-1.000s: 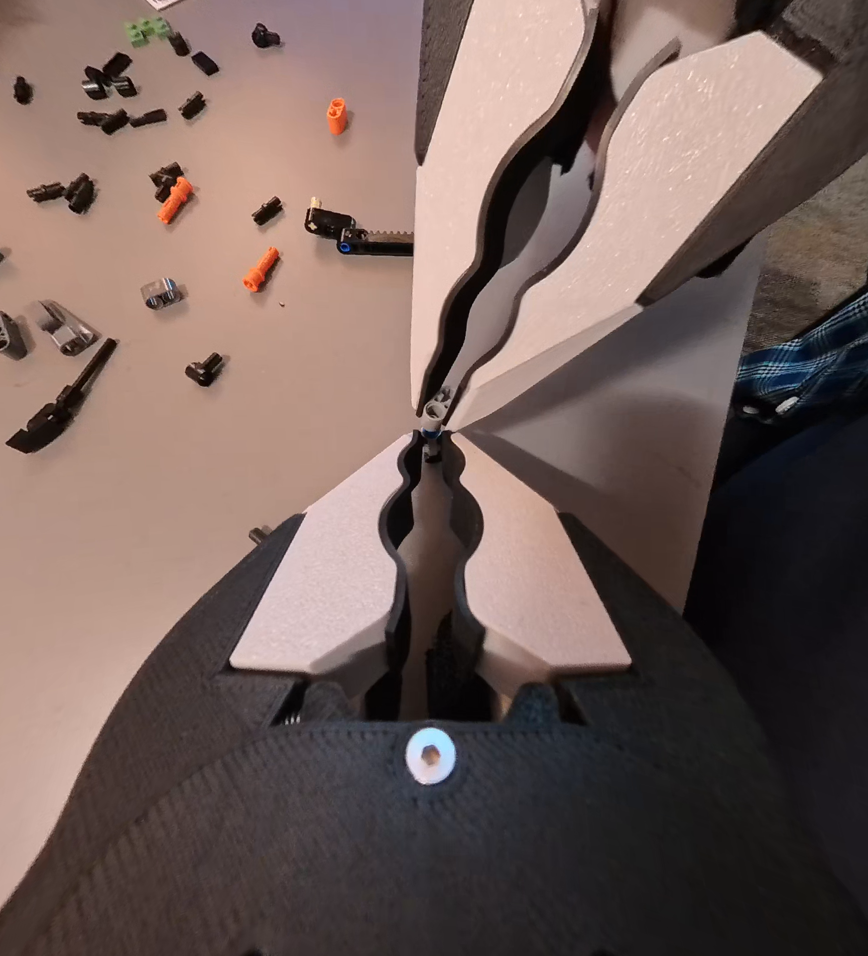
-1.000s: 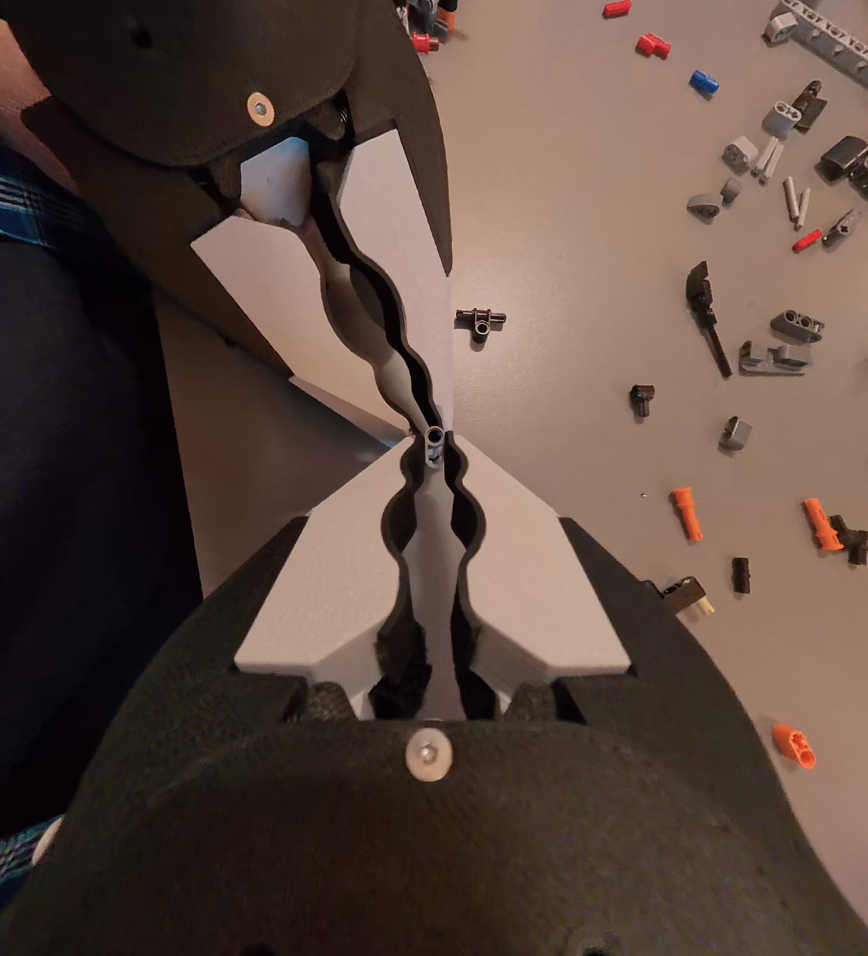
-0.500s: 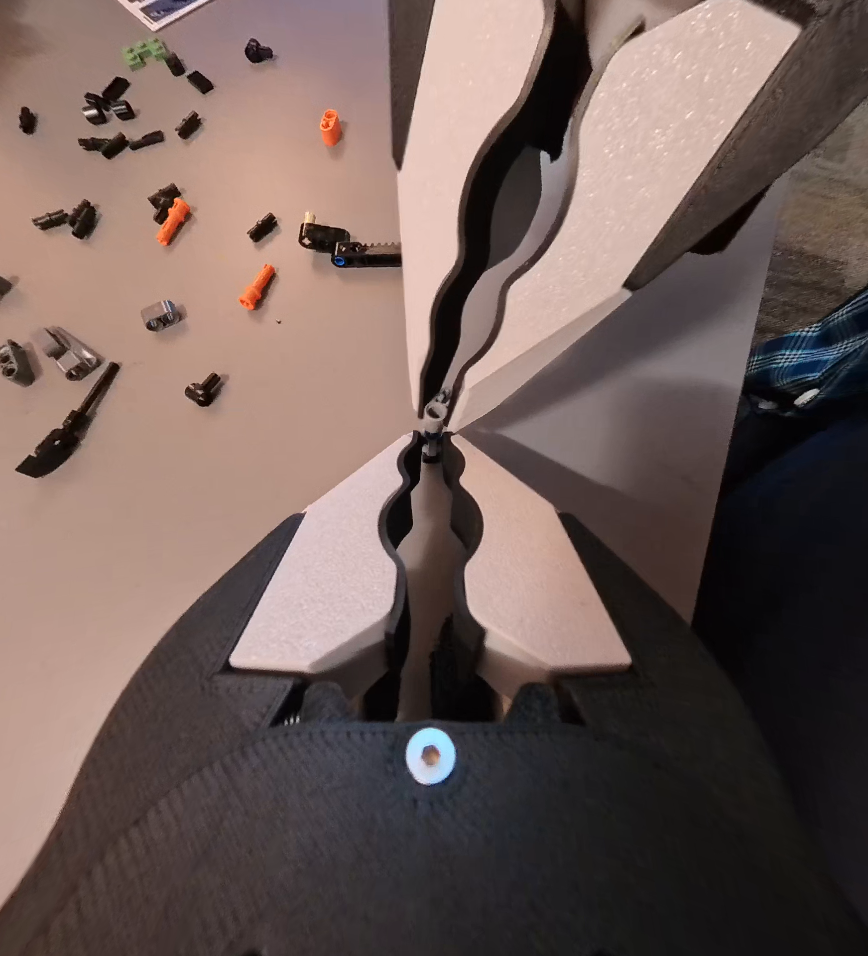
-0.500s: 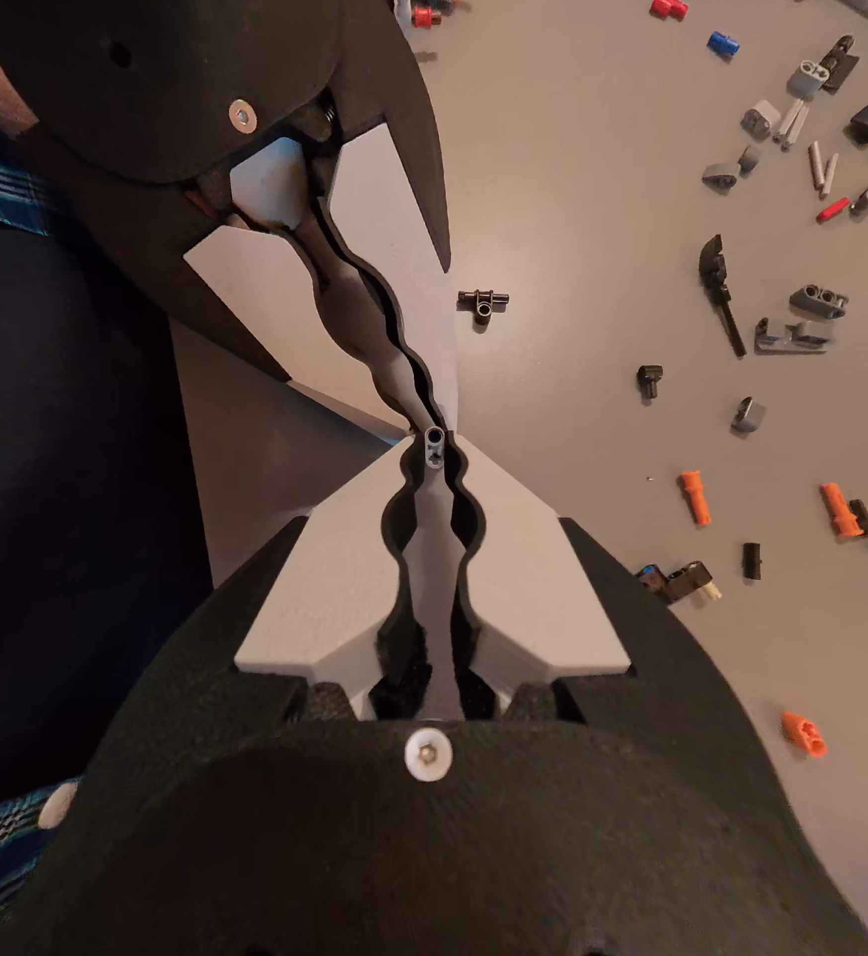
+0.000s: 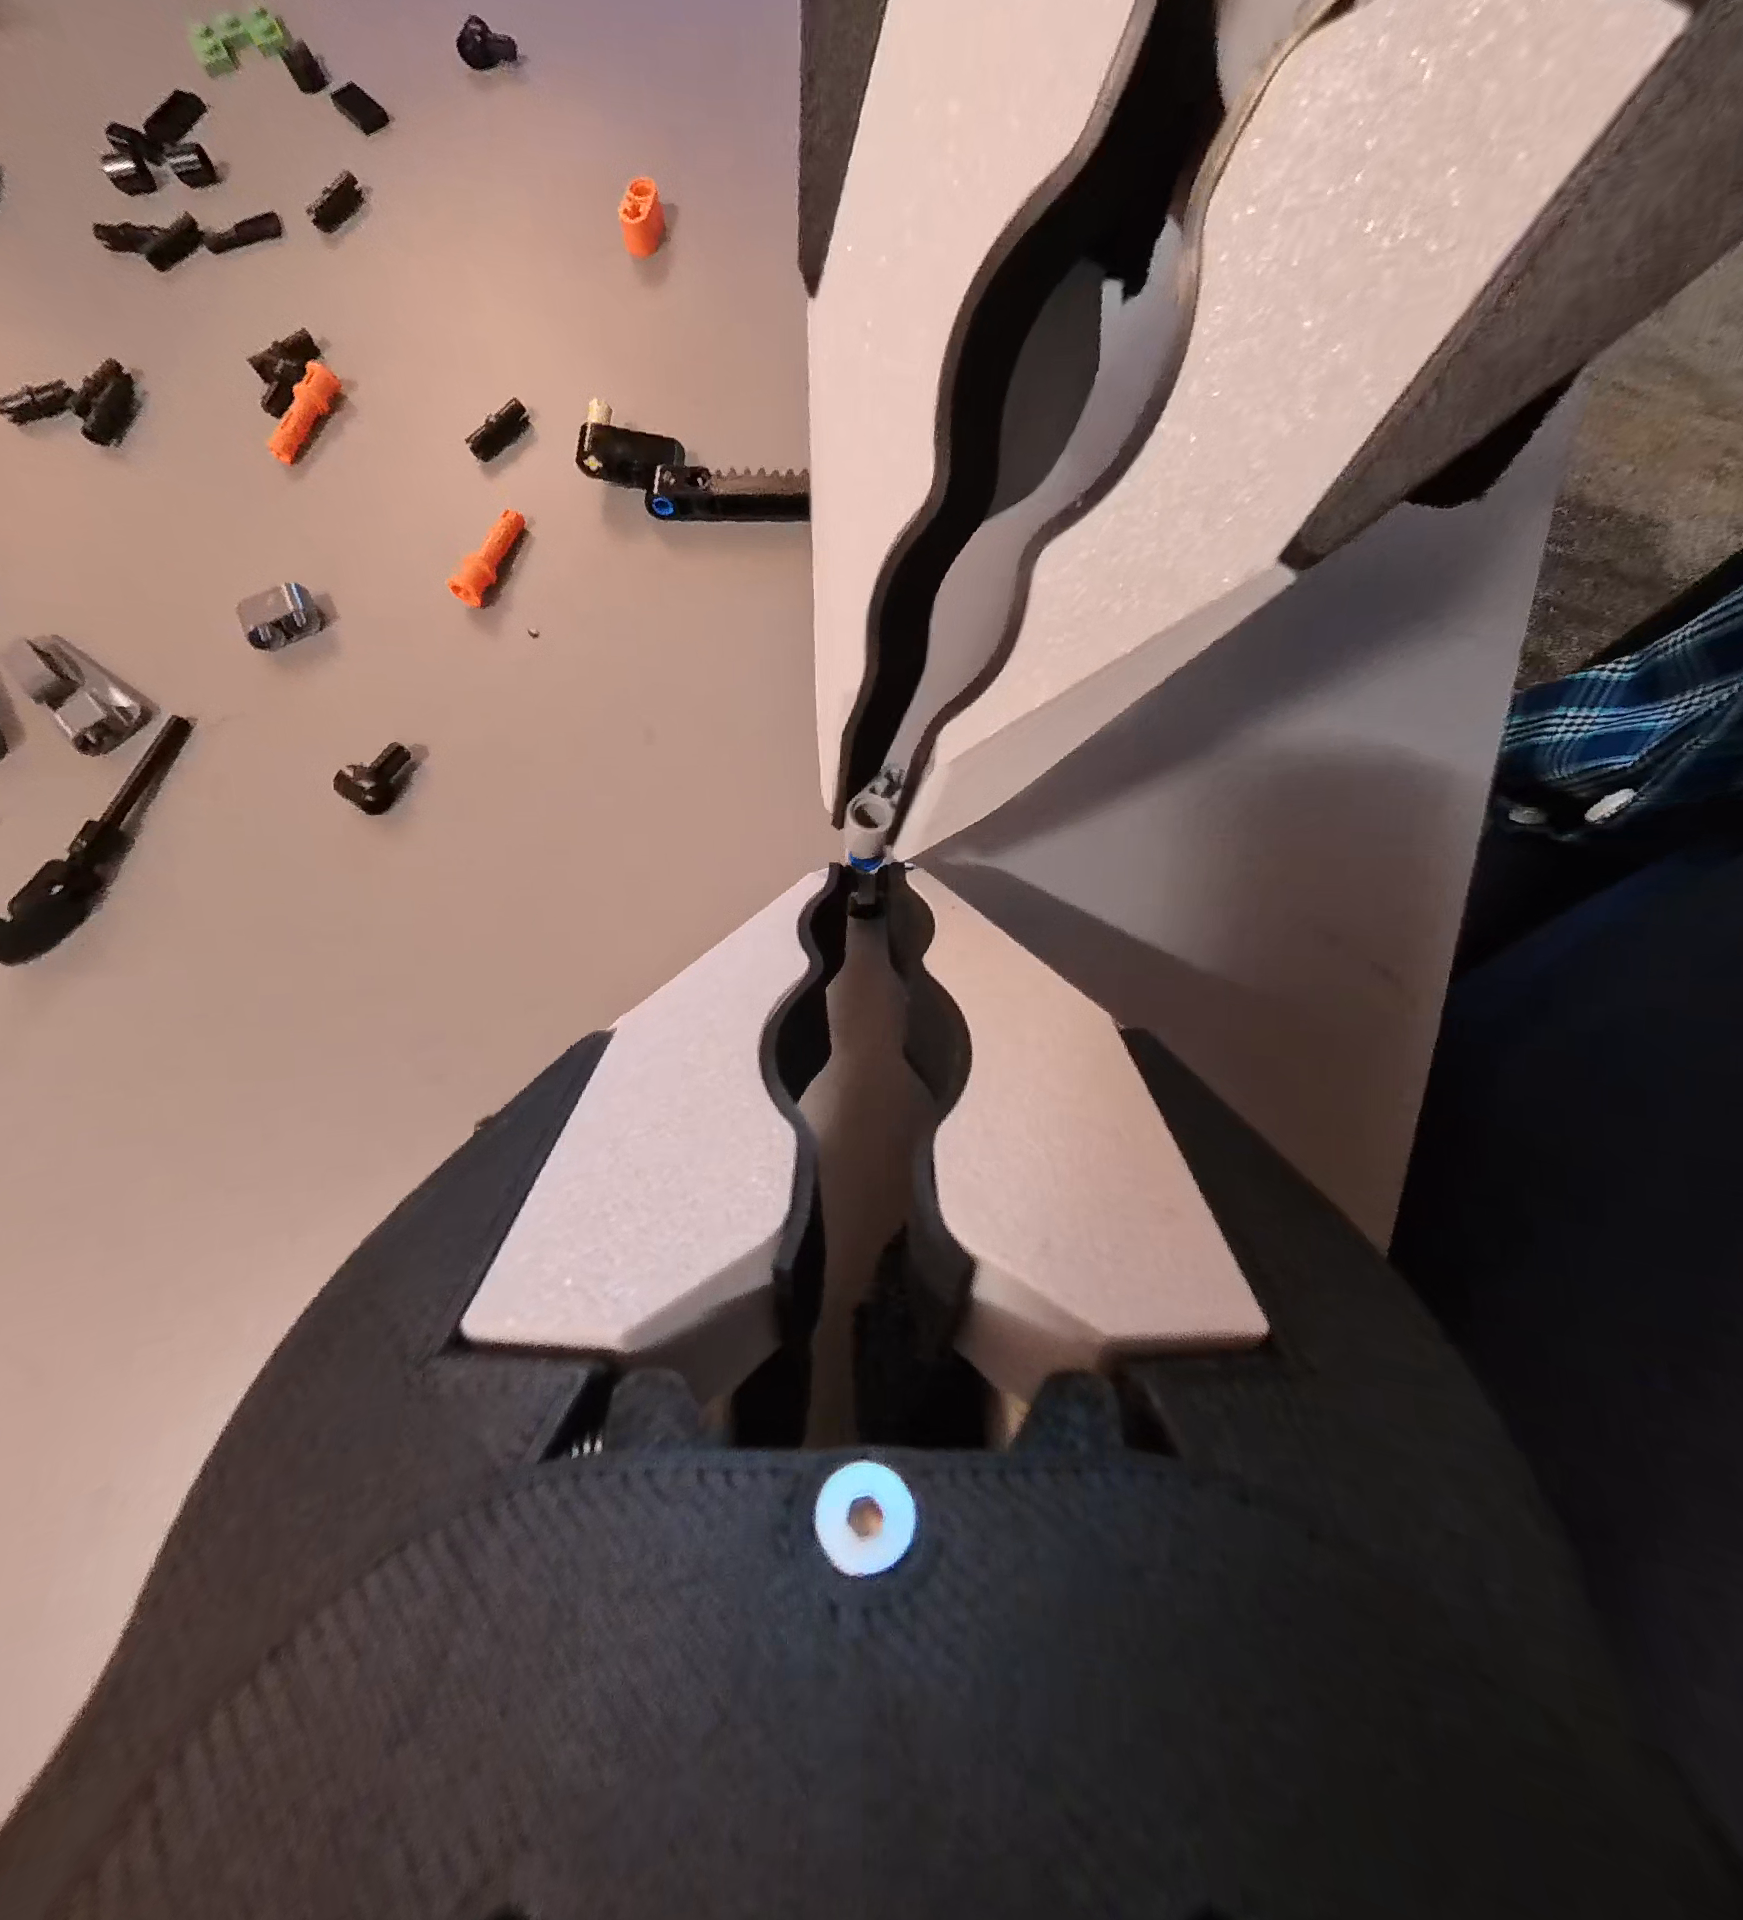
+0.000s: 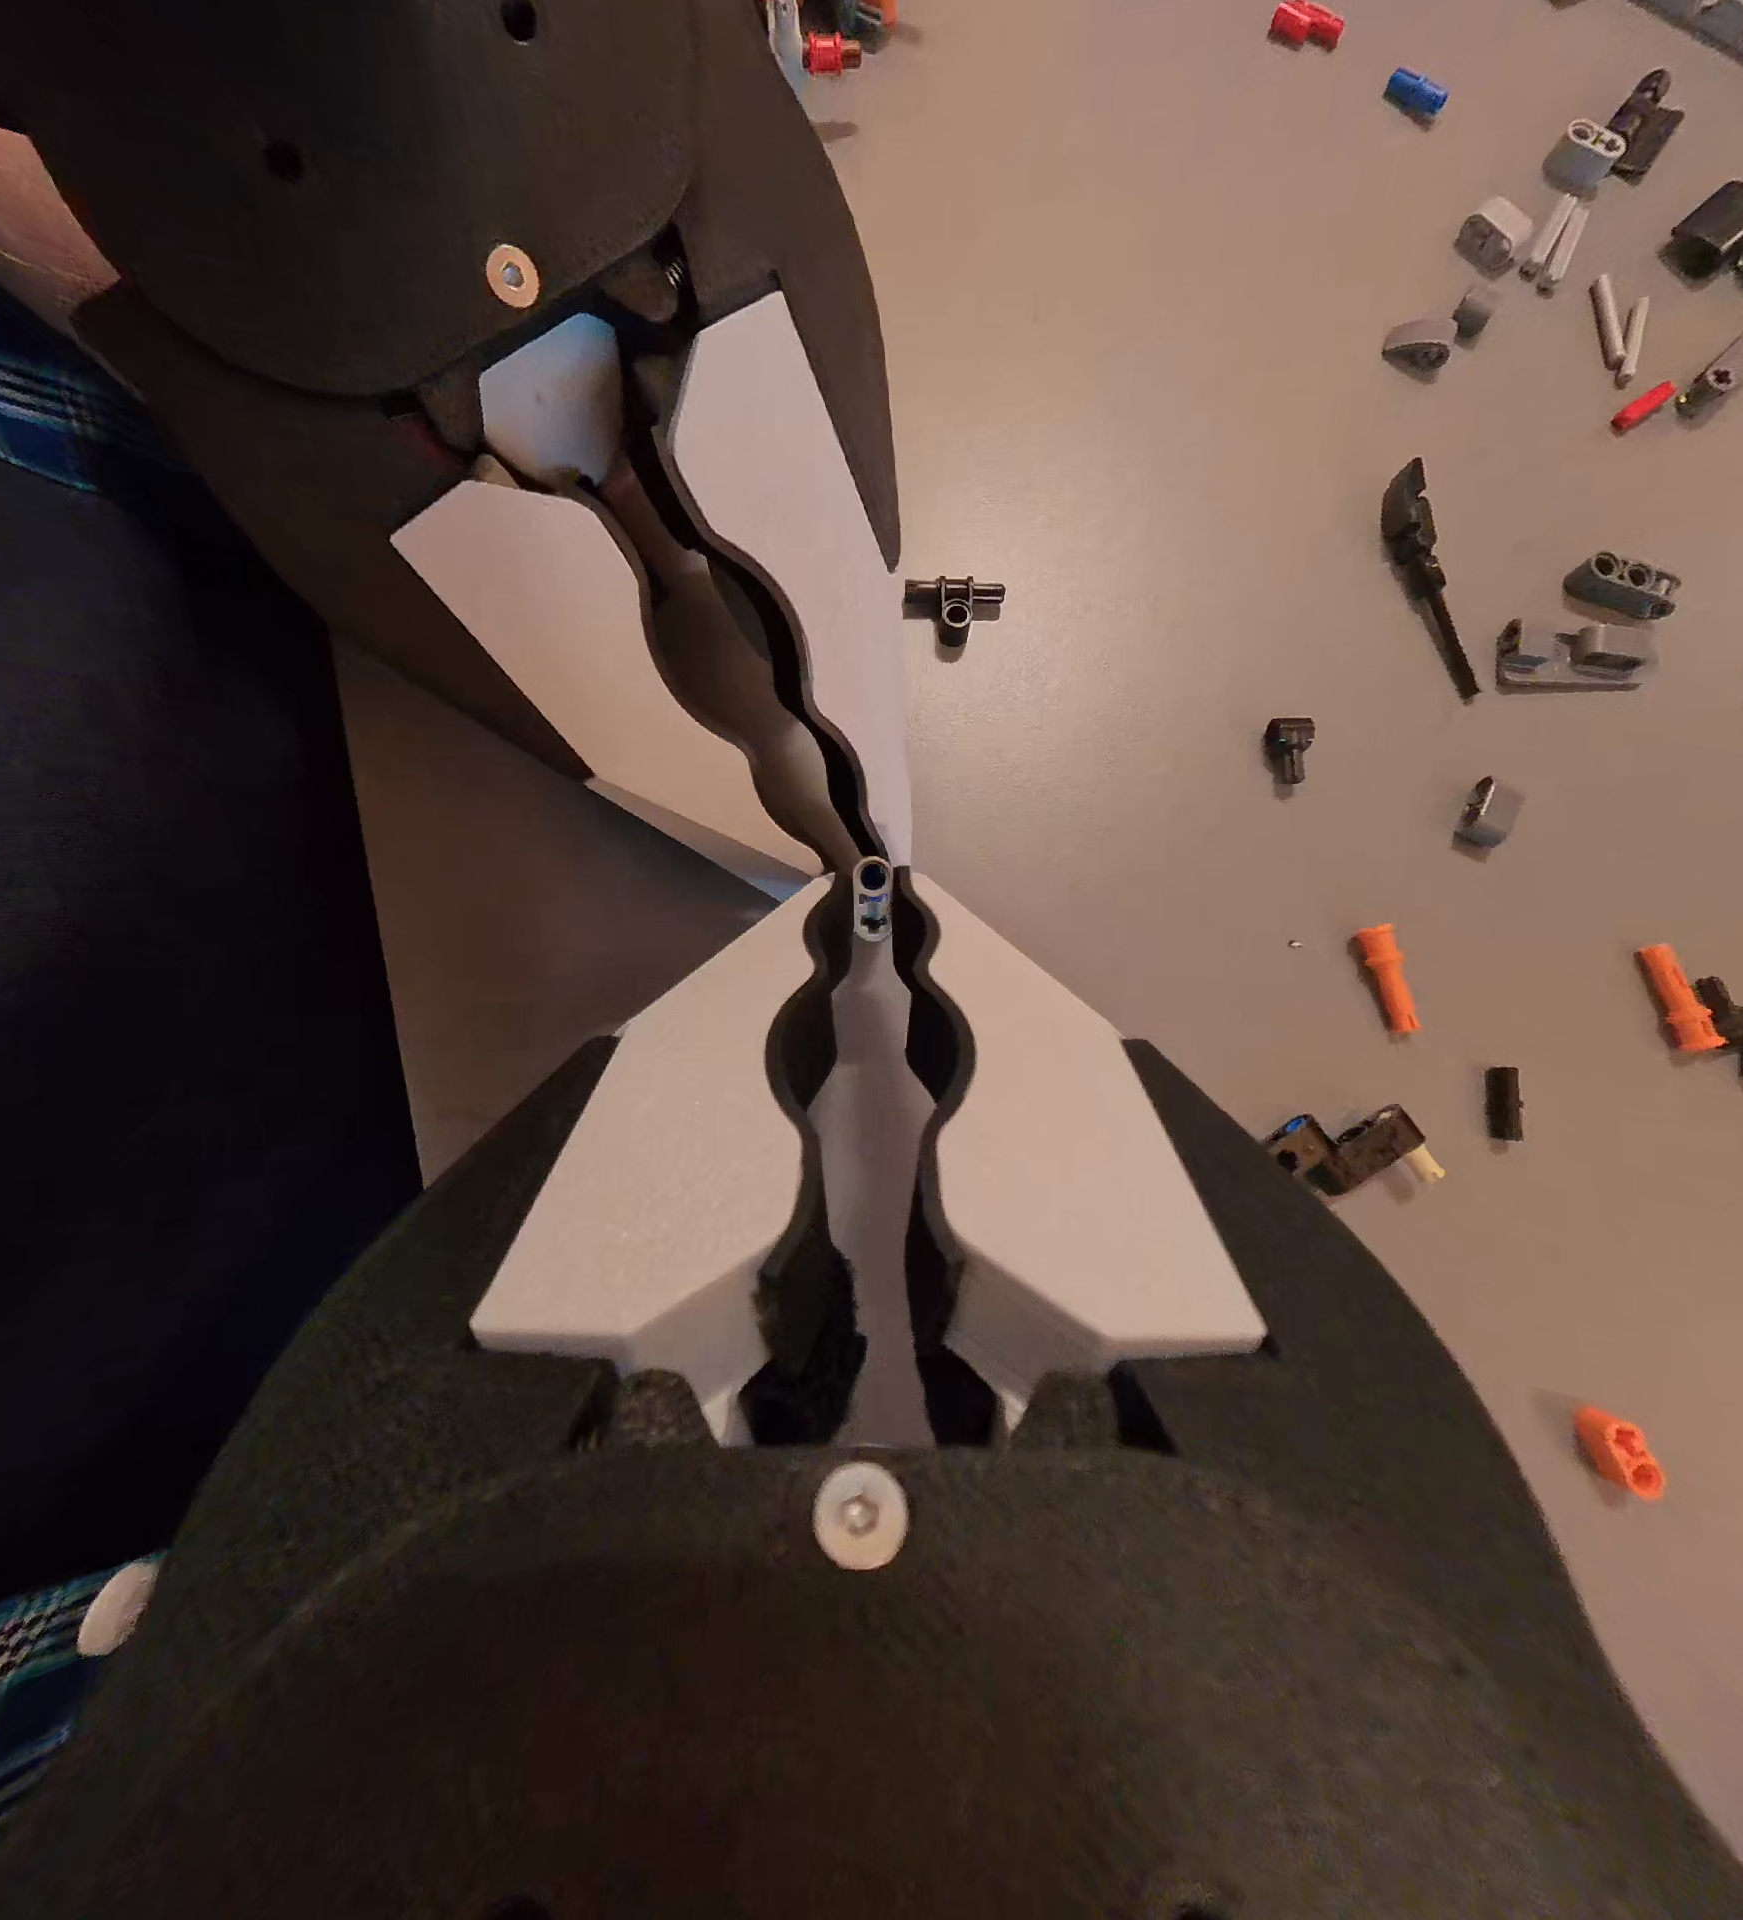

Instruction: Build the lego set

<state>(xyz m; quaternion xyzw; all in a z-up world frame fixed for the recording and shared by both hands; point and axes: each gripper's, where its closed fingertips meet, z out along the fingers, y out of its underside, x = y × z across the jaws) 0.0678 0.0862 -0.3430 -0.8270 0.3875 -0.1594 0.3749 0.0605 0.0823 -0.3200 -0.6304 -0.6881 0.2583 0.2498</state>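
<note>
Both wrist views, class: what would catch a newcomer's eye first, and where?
At centre, the left gripper and right gripper meet tip to tip, the left pinching a blue-ended pin against the small grey connector in the right. Beyond, orange pins and black pieces lie scattered on the beige table.

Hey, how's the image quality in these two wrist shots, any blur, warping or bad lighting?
Left wrist view: wide-angle warping bends the table edge; warm, pinkish light; the left gripper and its small black pin are sharp, soft shadows under the loose parts. Right wrist view: same fisheye stretch, more neutral light; the right gripper and its grey connector are crisp, the lower housing is dark.
</note>
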